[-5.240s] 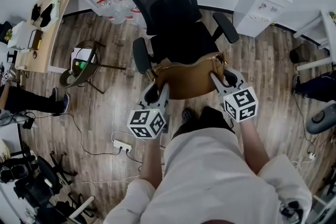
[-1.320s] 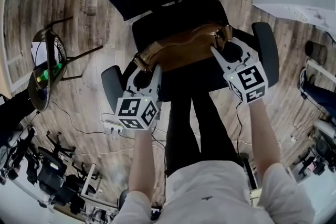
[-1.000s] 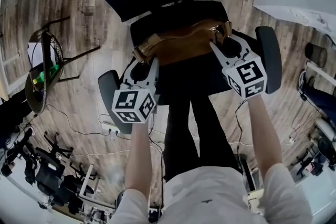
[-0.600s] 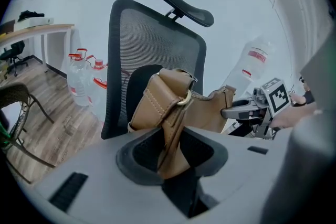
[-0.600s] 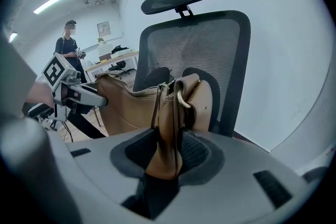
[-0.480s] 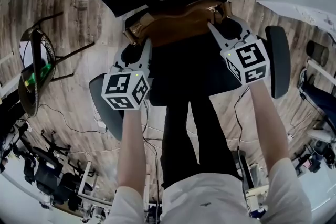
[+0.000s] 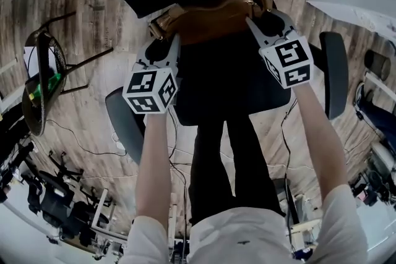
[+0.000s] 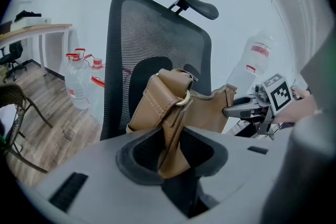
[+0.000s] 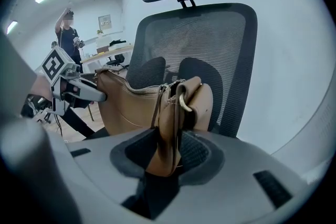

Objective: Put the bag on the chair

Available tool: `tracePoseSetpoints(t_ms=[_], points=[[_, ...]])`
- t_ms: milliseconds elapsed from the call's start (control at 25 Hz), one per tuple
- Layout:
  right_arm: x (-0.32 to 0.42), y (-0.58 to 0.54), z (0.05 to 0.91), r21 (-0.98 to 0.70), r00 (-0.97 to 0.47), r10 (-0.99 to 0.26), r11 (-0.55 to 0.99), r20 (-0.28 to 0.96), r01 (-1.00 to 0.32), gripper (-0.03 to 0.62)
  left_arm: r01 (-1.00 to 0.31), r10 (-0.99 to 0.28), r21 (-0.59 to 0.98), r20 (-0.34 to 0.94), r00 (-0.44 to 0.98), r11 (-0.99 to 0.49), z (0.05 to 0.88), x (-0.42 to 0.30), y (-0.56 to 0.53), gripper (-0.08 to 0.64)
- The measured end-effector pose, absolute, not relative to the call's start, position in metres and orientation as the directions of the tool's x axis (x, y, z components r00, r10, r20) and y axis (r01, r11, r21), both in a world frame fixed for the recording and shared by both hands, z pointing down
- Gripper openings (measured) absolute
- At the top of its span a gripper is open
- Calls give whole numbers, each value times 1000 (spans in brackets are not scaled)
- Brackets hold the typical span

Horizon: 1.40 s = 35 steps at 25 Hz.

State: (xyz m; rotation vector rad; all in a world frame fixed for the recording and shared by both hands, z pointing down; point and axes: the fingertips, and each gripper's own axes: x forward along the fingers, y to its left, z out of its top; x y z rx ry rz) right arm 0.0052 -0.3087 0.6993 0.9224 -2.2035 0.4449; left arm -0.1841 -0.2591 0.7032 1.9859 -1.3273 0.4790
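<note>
Now the tan leather handbag [image 7: 210,12] spans crosswise over the rear edge of the office chair [image 7: 278,86] seat, its ends clamped in the left hand-held gripper [image 7: 164,39] and right hand-held gripper [image 7: 258,20], both equally near.

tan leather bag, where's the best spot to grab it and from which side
Grip the tan leather bag by the flat strap tabs at its two ends, below the brass rings, coming from the front of the black mesh chair. They are thin and stick out from the soft body; the left gripper and right gripper pinch them so.
</note>
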Motion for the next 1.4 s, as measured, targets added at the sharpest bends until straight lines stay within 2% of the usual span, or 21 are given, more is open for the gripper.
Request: tracePoseSetpoints(t_ms=[1040,1400], points=[[2,-347,703,-6,-497,-512,693,701,-721,130,-924,-678,310,631,377,-225,710,-191,-299,103],[-1,-350,715,-6,-478,-483,698,733,-716,141,-927,-648,329,669,365,-183,728,-196,-297,104]])
